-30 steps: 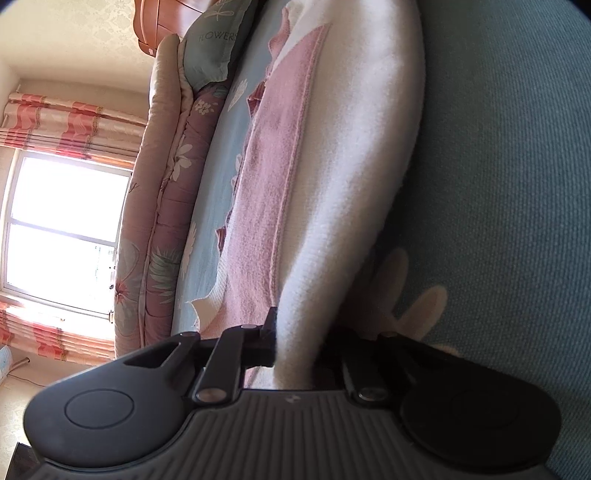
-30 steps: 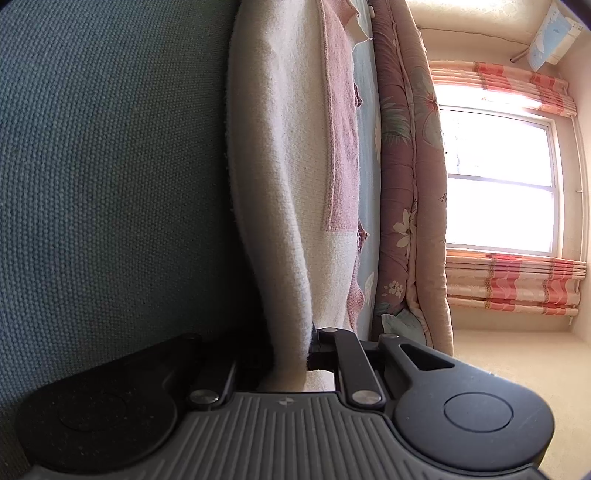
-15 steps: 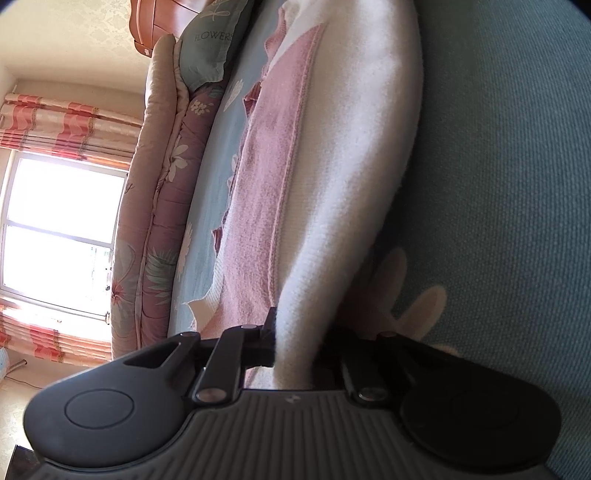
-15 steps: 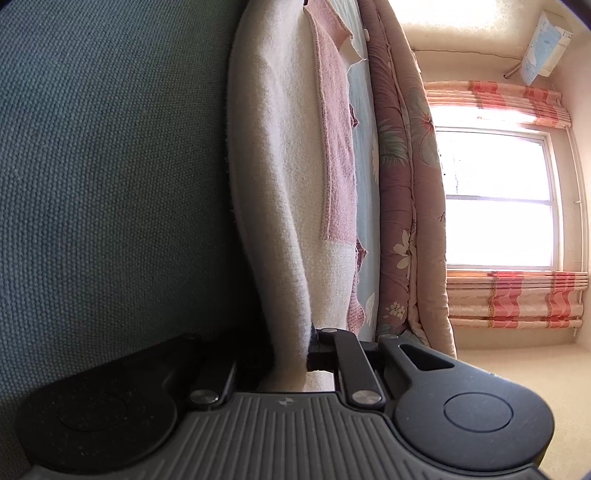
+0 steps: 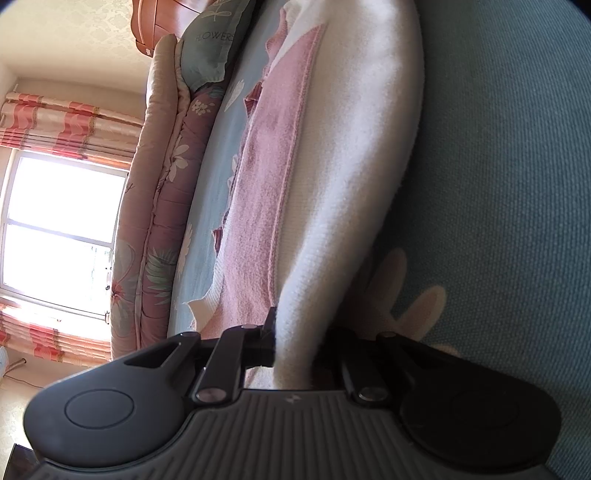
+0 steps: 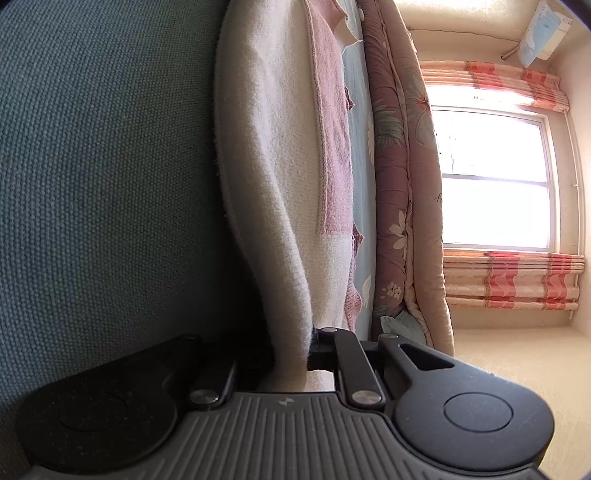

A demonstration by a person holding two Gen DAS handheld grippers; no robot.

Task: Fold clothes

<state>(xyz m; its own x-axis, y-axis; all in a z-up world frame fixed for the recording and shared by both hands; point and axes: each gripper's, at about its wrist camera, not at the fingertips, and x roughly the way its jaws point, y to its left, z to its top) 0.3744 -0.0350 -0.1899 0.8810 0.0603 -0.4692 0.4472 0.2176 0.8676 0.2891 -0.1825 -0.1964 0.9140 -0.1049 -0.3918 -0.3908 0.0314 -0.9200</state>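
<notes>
Your left gripper [image 5: 295,354] and right gripper [image 6: 291,354] each clamp an edge of the cream-and-pink sweater [image 5: 332,166], which stretches lengthwise away from you over the teal bedspread [image 5: 498,184]. Only your left view shows the pillow [image 5: 210,48] printed "FLOWERS"; only the right shows the wall unit [image 6: 543,33] above the window [image 6: 491,177].
</notes>
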